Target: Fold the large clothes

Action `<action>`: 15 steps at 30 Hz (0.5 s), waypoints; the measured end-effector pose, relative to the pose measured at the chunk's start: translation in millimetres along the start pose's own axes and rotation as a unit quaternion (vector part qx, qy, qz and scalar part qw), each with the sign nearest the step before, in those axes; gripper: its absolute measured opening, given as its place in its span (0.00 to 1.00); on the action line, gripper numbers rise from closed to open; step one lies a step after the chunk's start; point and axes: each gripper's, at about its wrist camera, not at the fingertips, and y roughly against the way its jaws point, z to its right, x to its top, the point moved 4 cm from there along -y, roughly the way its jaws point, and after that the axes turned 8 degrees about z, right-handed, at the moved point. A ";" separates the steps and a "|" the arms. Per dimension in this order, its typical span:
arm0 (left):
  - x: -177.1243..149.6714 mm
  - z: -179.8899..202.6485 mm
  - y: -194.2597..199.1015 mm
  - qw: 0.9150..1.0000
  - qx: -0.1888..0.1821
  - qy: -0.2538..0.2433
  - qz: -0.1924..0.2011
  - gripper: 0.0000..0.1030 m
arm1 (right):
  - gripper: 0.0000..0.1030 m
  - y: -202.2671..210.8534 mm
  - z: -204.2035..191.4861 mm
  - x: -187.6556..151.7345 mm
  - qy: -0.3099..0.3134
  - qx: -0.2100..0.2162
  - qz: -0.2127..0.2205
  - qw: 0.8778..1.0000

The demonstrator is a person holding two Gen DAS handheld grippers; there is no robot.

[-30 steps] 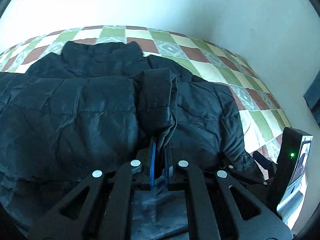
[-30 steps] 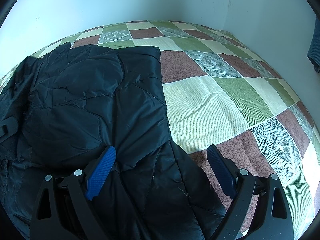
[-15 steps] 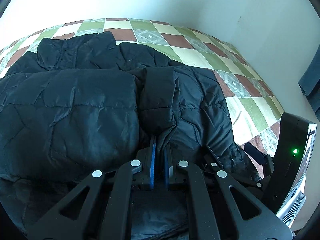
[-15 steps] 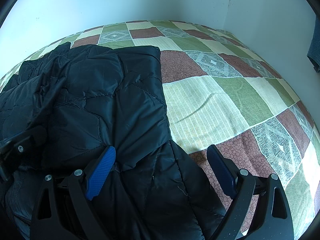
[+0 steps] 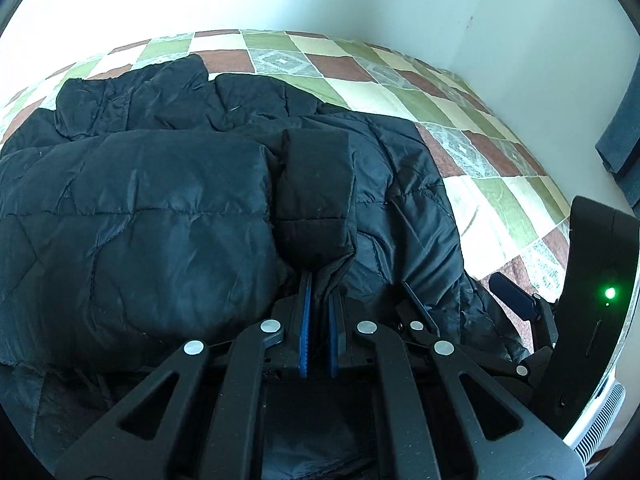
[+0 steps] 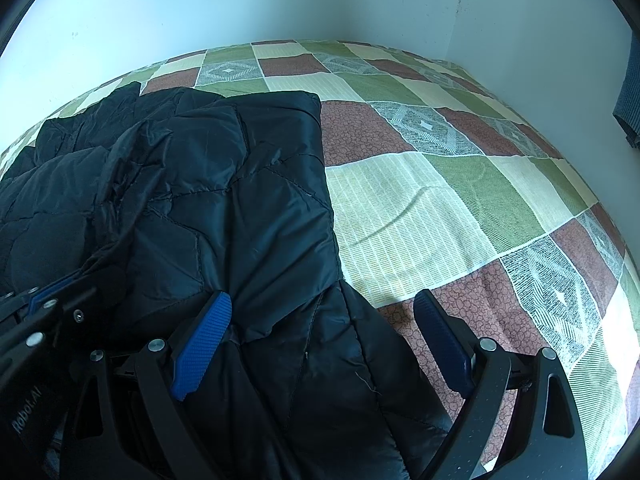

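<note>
A large black quilted puffer jacket [image 5: 160,208] lies spread on a checkered bedspread [image 5: 492,184]. My left gripper [image 5: 318,300] is shut on the jacket's sleeve cuff [image 5: 316,200] and holds it over the jacket's body. My right gripper [image 6: 324,320] is open, its blue pads on either side of the jacket's lower right edge [image 6: 320,360], which lies between the fingers. The jacket [image 6: 224,208] fills the left half of the right wrist view, and the left gripper [image 6: 36,312] shows at its left edge.
The bedspread [image 6: 460,208] has green, brown and cream squares and runs to white walls [image 6: 280,0] at the back and right. The right gripper's body with a green light [image 5: 600,292] stands at the right of the left wrist view. A dark cloth [image 5: 624,132] hangs on the right wall.
My left gripper has carried the sleeve cuff rightward across the jacket, and it has come into the right wrist view at the left. The right gripper has stayed still and open.
</note>
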 end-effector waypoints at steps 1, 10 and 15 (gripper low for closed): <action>0.2 0.8 0.3 1.000 -0.001 -0.003 0.000 0.07 | 0.88 0.2 -0.1 0.0 0.001 -0.001 0.001 1.000; 4.4 -13.7 57.2 0.999 0.007 -0.001 0.035 0.39 | 0.88 7.6 -0.6 3.7 0.004 -0.007 0.007 1.000; 4.0 -66.2 115.2 0.995 0.064 -0.002 0.074 0.46 | 0.88 35.5 2.2 13.7 0.005 -0.006 0.026 1.000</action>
